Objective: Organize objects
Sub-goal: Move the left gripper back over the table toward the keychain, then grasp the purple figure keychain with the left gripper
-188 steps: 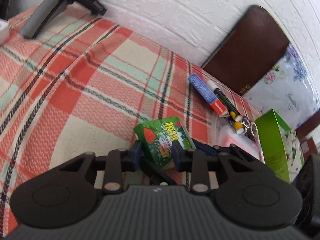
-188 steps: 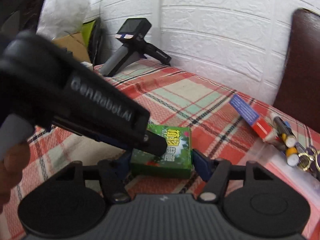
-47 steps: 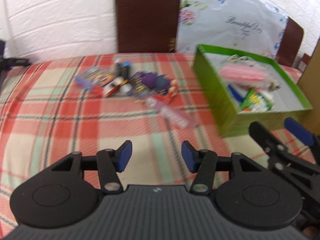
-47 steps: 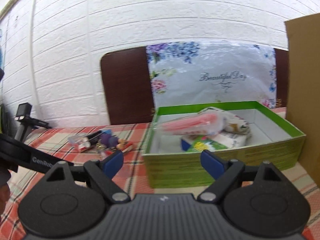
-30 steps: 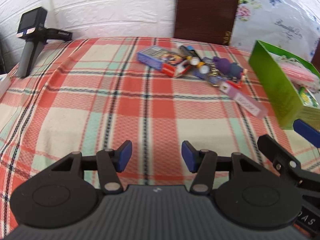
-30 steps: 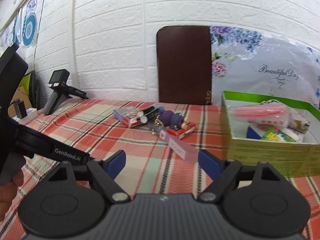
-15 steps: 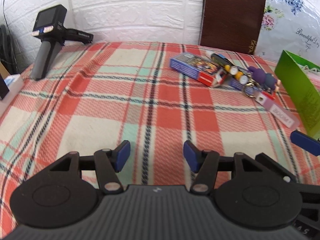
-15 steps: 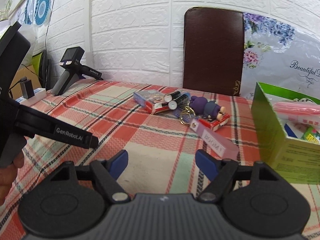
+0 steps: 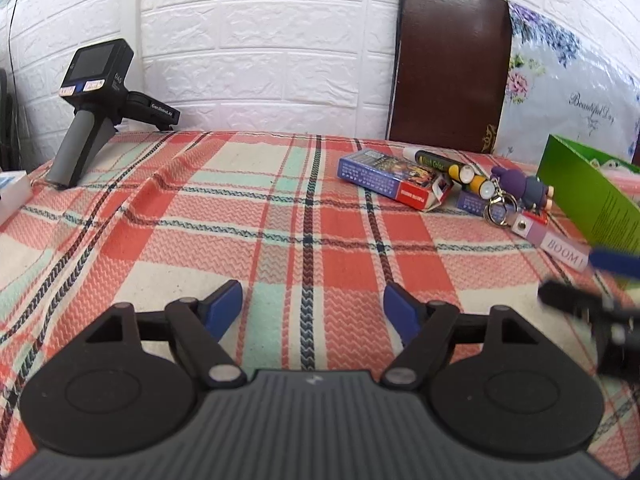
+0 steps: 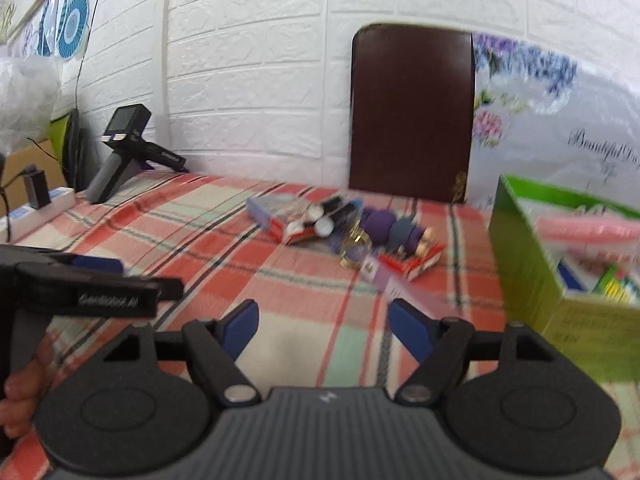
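Note:
On the plaid cloth lies a pile: a blue-and-red card box [image 9: 394, 182], two markers [image 9: 448, 168], a purple doll keychain [image 9: 520, 188] and a lilac "BOOM" tag [image 9: 560, 250]. The green box [image 10: 528, 264] at the right holds a pink packet [image 10: 588, 230] and other items. My left gripper [image 9: 313, 306] hovers over bare cloth short of the pile, its jaws opening with nothing between them. My right gripper [image 10: 324, 322] faces the pile, its jaws closing slightly on nothing. One of its blue pads [image 9: 612, 260] shows at the left wrist view's right edge.
A spare handheld gripper device [image 9: 92, 112] stands at the back left of the cloth. A brown chair back [image 9: 448, 68] and a floral sheet [image 10: 560, 120] lean on the white brick wall. A white power strip [image 10: 36, 208] lies at the left edge.
Both views have swung left, from the green box toward the pile. The left jaws have spread wider and the right jaws have narrowed a little. The green packet held earlier is gone from the left gripper.

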`<state>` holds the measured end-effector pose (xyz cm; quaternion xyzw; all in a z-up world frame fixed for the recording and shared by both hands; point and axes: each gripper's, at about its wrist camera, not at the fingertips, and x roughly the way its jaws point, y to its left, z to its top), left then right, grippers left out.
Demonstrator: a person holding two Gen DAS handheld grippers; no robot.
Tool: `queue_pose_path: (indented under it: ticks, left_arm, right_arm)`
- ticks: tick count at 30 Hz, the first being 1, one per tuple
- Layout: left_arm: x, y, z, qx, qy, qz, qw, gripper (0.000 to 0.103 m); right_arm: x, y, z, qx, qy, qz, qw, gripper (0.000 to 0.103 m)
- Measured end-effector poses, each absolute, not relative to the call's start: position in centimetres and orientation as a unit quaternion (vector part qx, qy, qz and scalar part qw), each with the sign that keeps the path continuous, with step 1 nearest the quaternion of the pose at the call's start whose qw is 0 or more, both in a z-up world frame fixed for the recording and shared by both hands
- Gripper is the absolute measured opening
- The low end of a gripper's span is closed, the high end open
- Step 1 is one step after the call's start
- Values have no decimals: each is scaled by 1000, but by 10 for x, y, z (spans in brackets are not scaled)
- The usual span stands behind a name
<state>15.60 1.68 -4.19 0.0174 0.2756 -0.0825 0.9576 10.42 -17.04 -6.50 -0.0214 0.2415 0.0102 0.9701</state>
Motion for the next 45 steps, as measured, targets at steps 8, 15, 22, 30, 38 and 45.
queue_pose_path:
  ticks: [8,15,22,30,38,45]
  left_arm:
    - [154,19,-46,9,271,-89,958,81]
    - [154,21,-47,-2,270,-99,958,86]
    - [155,21,-47,-5,270,-103,957,88]
    - [152,16,-41,8,288,-96,953,88]
    - [130,1,-13,-148,371,-213,891,71]
    - [136,-36,-16,-116,395,-210,887,71]
  right_arm:
    - [167,-199,-53,-32,230,-34,972,73]
    - [213,-209,-62,-43,282,-11,958,66]
    - [167,-198,-56,-42,270,-2,962,28]
    - [99,-179,-66,-10,302,39,952,29]
    - [66,-174,-68,-29,292,54,954,55]
    - [69,-173,-70,-46,296,77,951,73]
